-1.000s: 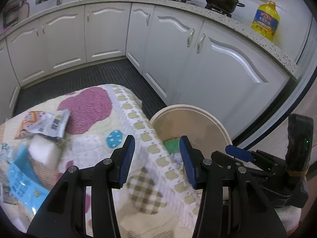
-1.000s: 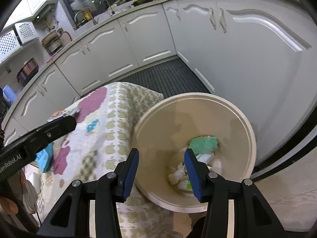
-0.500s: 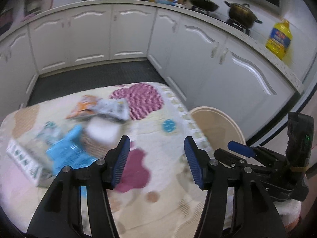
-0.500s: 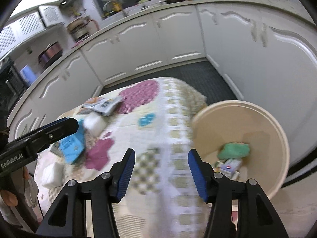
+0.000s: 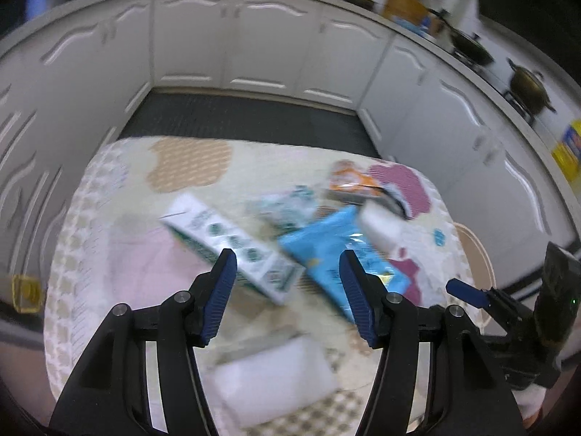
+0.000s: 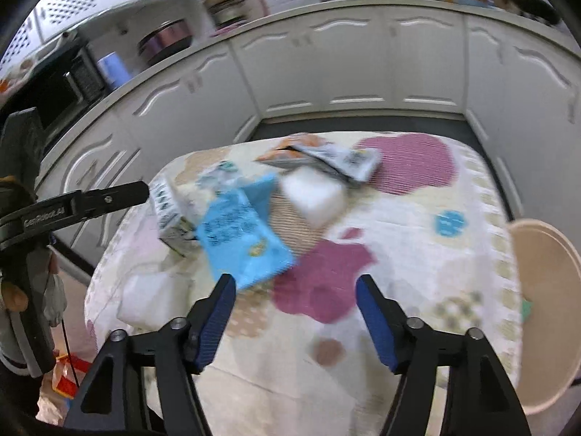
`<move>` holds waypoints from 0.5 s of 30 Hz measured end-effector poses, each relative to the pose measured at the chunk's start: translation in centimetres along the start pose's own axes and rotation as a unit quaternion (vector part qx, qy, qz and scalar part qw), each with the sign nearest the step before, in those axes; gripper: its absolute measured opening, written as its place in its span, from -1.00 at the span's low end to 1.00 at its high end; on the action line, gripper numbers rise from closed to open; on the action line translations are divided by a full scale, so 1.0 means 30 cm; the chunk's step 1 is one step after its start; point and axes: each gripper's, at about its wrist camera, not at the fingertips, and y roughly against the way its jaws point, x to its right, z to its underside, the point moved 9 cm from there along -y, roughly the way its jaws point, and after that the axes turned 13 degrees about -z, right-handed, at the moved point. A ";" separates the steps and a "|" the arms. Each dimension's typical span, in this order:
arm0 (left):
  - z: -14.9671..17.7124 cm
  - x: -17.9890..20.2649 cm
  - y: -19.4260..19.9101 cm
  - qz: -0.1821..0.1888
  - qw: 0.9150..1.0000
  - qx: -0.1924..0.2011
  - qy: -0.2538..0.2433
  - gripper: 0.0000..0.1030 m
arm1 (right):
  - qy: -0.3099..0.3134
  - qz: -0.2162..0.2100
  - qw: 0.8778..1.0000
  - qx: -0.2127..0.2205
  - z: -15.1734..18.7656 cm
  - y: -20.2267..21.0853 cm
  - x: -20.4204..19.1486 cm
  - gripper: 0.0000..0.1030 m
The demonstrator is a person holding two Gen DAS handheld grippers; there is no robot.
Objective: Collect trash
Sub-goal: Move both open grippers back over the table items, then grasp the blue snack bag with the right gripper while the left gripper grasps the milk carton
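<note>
White kitchen cabinets (image 5: 261, 43) wrap around you on three sides, with a dark ribbed floor mat (image 5: 247, 120) running along their foot. In front of you stands the table, covered by a patterned cloth (image 6: 417, 225) with purple, orange and pink patches. The beige trash bin (image 6: 544, 283) sits just off the table's right edge, and something green shows inside it at the rim. The trash you are after lies in a loose cluster on the far half of the cloth. The long white and green carton (image 5: 232, 243) lies flat toward the left, its end touching the blue plastic packet (image 6: 243, 239), which lies beside it in the middle. A white foam block (image 6: 312, 196) rests just behind the blue packet, and an orange and white snack wrapper (image 6: 326, 156) lies at the far edge of the cluster, touching that block. A crumpled clear wrapper (image 5: 287, 207) sits between the carton and the orange wrapper, though blur hides its detail. A flat white piece (image 5: 276, 378) lies near you, apart from the rest. Your left gripper (image 5: 287, 298) hangs above the carton and blue packet, jaws spread wide and holding nothing. Your right gripper (image 6: 296, 321) hangs over the purple patch near the blue packet, jaws likewise apart and holding nothing.
</note>
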 end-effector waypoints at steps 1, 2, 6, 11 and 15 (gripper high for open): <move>0.001 -0.022 -0.006 0.000 1.000 -0.003 0.008 0.17 | 0.005 -0.005 1.000 -0.002 -0.006 -0.017 -0.016 0.41; 0.001 -0.040 -0.012 0.000 1.000 -0.006 0.014 0.18 | 0.012 -0.009 1.000 -0.005 -0.018 -0.041 -0.036 0.42; -0.011 -0.091 -0.054 0.002 0.999 -0.020 0.049 0.19 | 0.036 -0.010 0.999 -0.015 -0.058 -0.113 -0.086 0.47; -0.029 -0.123 -0.130 -0.006 0.996 -0.035 0.080 0.20 | 0.056 -0.008 0.998 -0.039 -0.087 -0.203 -0.101 0.49; -0.039 -0.149 -0.198 -0.019 0.993 -0.046 0.105 0.20 | 0.062 -0.005 0.997 -0.054 -0.090 -0.267 -0.095 0.50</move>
